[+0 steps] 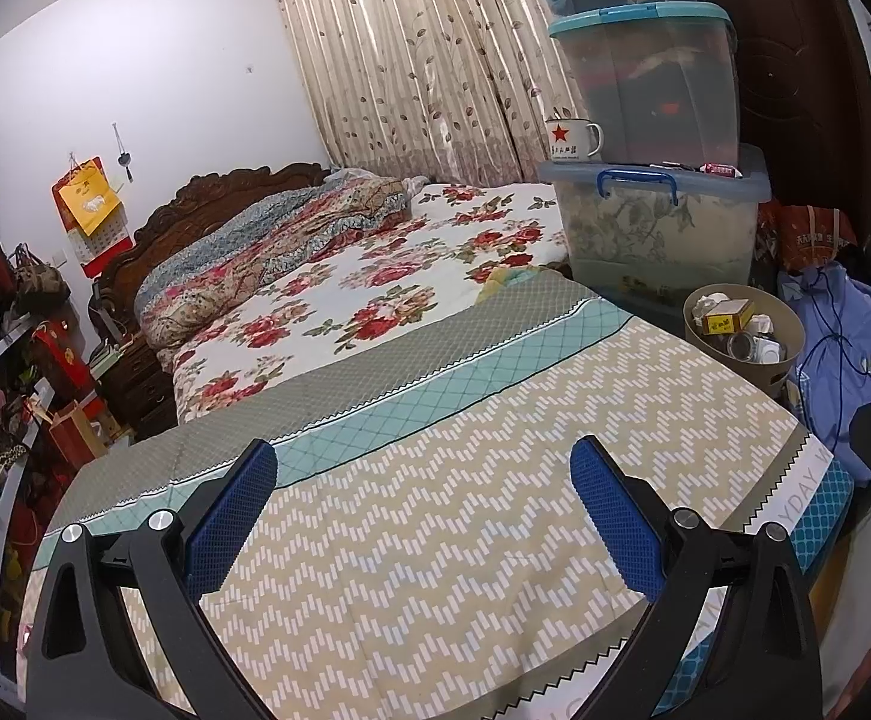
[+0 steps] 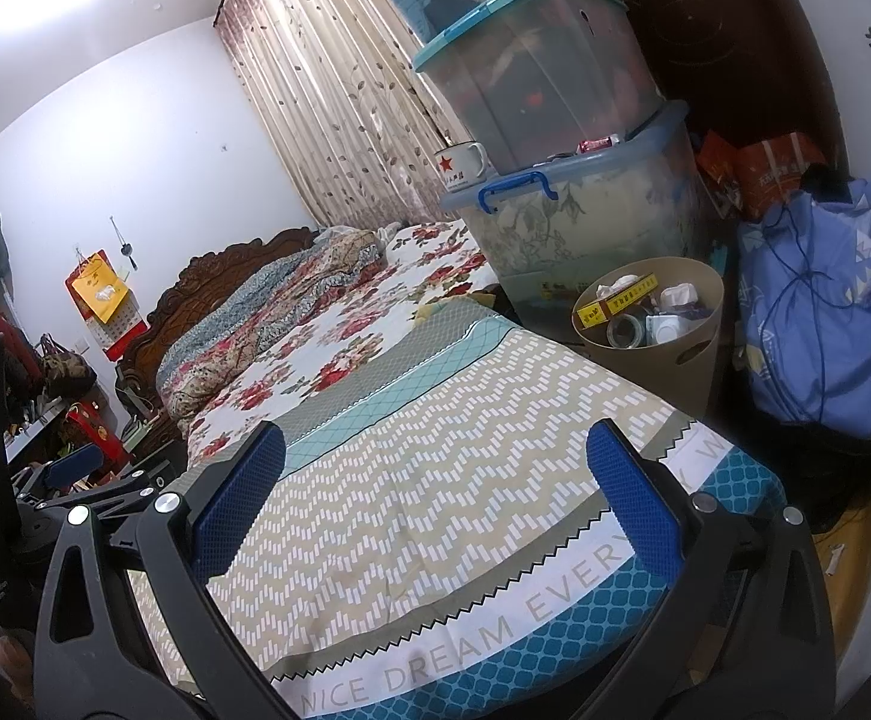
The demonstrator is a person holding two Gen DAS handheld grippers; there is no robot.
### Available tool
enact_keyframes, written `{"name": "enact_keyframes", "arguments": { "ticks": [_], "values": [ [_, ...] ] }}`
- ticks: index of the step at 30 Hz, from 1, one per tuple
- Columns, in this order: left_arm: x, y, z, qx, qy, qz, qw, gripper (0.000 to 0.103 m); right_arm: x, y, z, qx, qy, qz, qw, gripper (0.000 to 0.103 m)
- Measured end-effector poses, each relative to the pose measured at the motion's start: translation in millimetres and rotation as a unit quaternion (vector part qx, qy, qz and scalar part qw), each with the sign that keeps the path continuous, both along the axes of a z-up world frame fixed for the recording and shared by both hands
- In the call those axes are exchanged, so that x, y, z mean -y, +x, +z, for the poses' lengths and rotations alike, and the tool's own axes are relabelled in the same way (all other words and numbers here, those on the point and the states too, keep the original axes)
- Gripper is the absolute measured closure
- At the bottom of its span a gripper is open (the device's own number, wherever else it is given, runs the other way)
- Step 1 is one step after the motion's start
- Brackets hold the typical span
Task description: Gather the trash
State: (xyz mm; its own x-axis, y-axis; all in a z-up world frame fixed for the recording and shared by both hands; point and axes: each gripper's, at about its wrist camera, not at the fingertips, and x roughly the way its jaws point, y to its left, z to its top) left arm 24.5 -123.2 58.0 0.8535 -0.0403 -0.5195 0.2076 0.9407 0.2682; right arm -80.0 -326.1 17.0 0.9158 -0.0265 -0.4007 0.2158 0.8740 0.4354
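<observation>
A tan waste bin [image 1: 786, 354] [image 2: 702, 360] stands beside the bed's far right side. It holds a yellow box [image 2: 615, 297], crumpled white paper [image 1: 708, 303], a clear tape roll [image 2: 626, 330] and white bits. My left gripper [image 1: 423, 474] hovers open over the zigzag bedspread [image 1: 435, 540], nothing between its blue pads. My right gripper [image 2: 435, 462] is likewise open and empty above the bedspread [image 2: 411, 516], with the bin ahead to its right. The left gripper also shows at the left edge of the right wrist view, the right gripper at the right edge of the left wrist view.
Stacked clear storage boxes [image 1: 657, 222] [image 2: 579, 222] rise behind the bin, with an enamel mug [image 1: 573, 138] on one. A blue cloth bundle [image 2: 825, 312] lies right of the bin. A floral quilt [image 1: 291, 252] covers the bed's far half. Shelves with bags [image 1: 9, 330] line the left wall.
</observation>
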Motion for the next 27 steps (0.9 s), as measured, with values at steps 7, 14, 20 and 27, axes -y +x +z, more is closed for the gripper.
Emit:
{"name": "enact_keyframes", "arguments": {
  "ticks": [7, 14, 20, 27],
  "values": [
    [-0.3, 0.4, 1.0, -0.002, 0.0, -0.002, 1.0, 0.009, 0.4, 0.0, 0.3, 0.0, 0.0, 0.0, 1.0, 0.003],
    [-1.7, 0.7, -0.6, -0.005, -0.001, -0.004, 1.0, 0.009, 0.8, -0.1, 1.1, 0.001, 0.0, 0.0, 1.0, 0.003],
    [-5.6, 2.5, -1.7, -0.011, -0.005, -0.009, 0.9999, 0.009, 1.5, 0.8, 2.6, 0.003, 0.001, -0.001, 1.0, 0.003],
    [-8.4, 6.8, -1.6, -0.014, -0.005, -0.013, 0.9998, 0.009, 1.5, 0.8, 2.5, 0.003, 0.001, -0.001, 1.0, 0.003]
  ]
}}
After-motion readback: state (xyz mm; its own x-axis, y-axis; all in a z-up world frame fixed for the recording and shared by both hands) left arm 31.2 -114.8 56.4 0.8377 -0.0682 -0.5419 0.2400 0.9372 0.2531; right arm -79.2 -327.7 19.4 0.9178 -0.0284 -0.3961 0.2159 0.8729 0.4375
